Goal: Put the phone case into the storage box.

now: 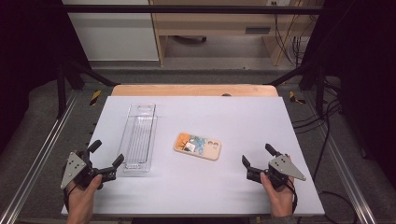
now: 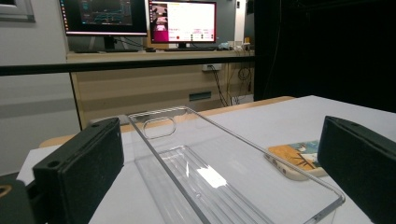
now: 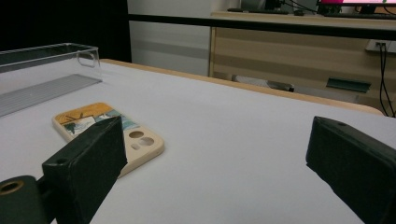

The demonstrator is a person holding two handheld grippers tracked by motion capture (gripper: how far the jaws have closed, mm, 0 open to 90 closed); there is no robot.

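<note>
A clear plastic tray [image 1: 138, 138] lies lengthwise on the left of the white table [image 1: 243, 121]. A cream phone case with a colourful print [image 1: 197, 146] lies face down at the middle. My left gripper [image 1: 106, 155] is open at the tray's near left corner, its jaws spread around the tray's end [image 2: 219, 186]. The phone case [image 2: 299, 158] shows beyond the tray in the left gripper view. My right gripper [image 1: 258, 155] is open near the table's right front, pointing toward the phone case [image 3: 109, 135], a hand's width short of it. Nothing sits between either pair of jaws.
The tray [image 3: 46, 70] shows far left in the right gripper view. A wooden strip [image 1: 194, 90] edges the table's far side. Black frame bars [image 1: 187, 9] and aluminium rails [image 1: 37, 154] surround the table. Monitors [image 2: 182, 21] stand on a desk behind.
</note>
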